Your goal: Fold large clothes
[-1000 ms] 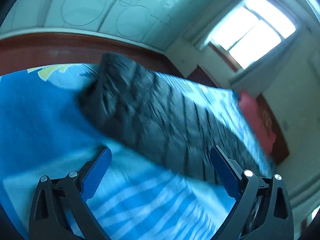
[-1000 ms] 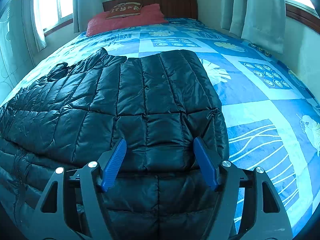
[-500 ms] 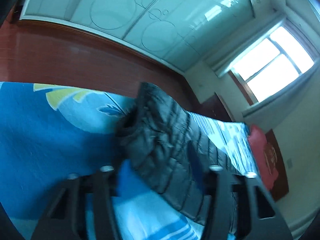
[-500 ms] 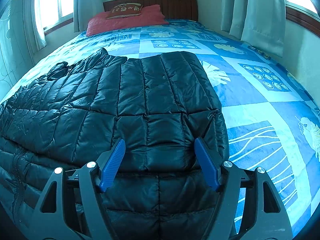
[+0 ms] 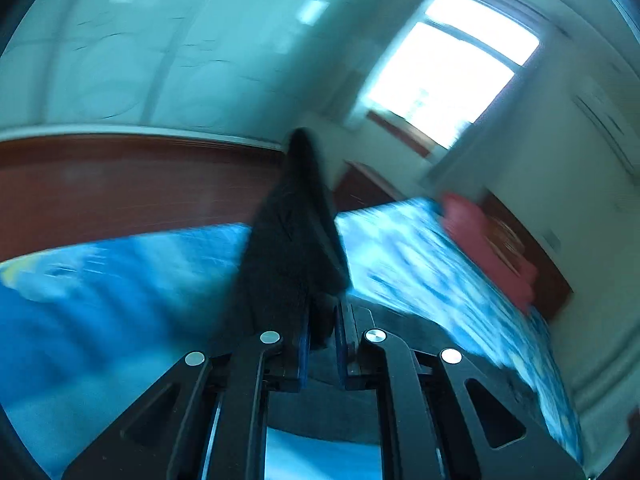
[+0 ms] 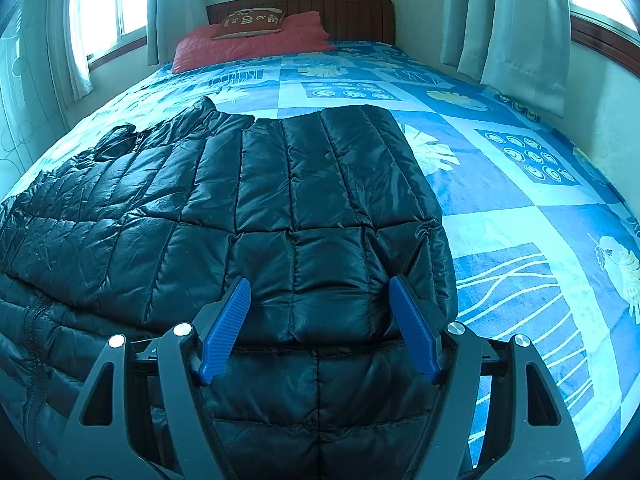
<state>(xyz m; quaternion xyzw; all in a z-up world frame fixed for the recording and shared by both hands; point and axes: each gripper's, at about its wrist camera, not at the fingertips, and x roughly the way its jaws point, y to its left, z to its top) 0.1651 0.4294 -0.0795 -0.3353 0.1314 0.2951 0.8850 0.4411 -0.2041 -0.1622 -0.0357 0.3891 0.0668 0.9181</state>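
A black quilted puffer jacket [image 6: 304, 208] lies spread on the bed, one sleeve folded across its body. My right gripper [image 6: 320, 320] is open and hovers just above the jacket's near part, empty. In the blurred left wrist view, my left gripper [image 5: 322, 332] is shut on a dark piece of the jacket [image 5: 294, 240], which rises as a peak above the fingers. Which part of the jacket it holds cannot be told.
The bed carries a blue patterned sheet [image 6: 520, 216]. Red pillows [image 6: 248, 42] lie against the wooden headboard [image 6: 352, 12]. Curtains [image 6: 516, 28] and windows flank the bed. A wardrobe with a wooden base [image 5: 120, 188] stands on the left side.
My left gripper has closed on the jacket's edge and lifted it into a peak while swinging. My right gripper has stayed open and nearly still above the jacket.
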